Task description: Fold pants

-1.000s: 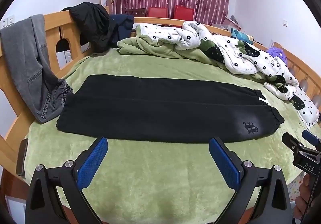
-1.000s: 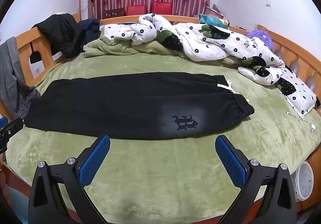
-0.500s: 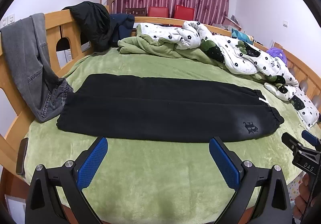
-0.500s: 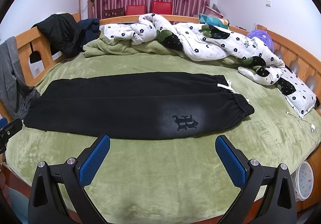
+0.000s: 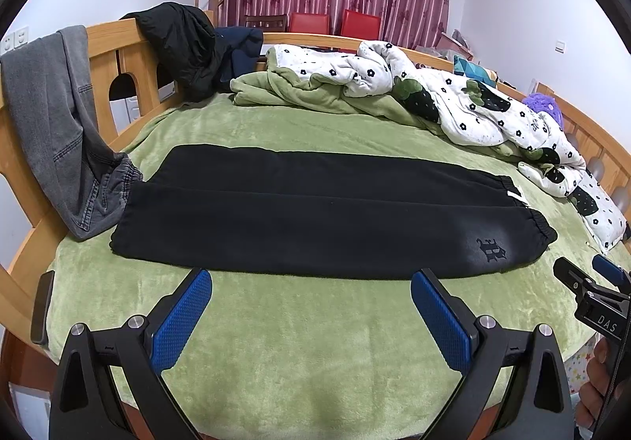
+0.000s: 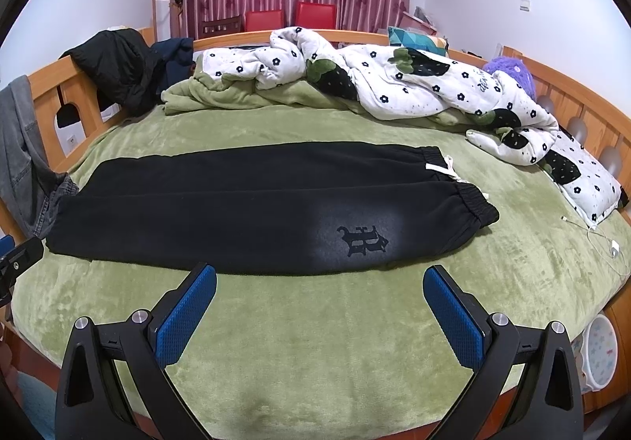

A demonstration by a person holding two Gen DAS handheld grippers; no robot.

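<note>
Both tools, left [image 5: 311,294] and right [image 6: 319,288], gape wide just short of the pants [image 6: 256,211]

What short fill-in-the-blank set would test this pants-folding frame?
1. The black pants lie flat on a ____ blanket.
2. Both the left gripper and the right gripper are ____, holding nothing.
3. The printed emblem sits near the ____ end of the pants.
4. Grey jeans hang over the wooden ____.

Missing words: green; open; waistband; bed rail
</note>
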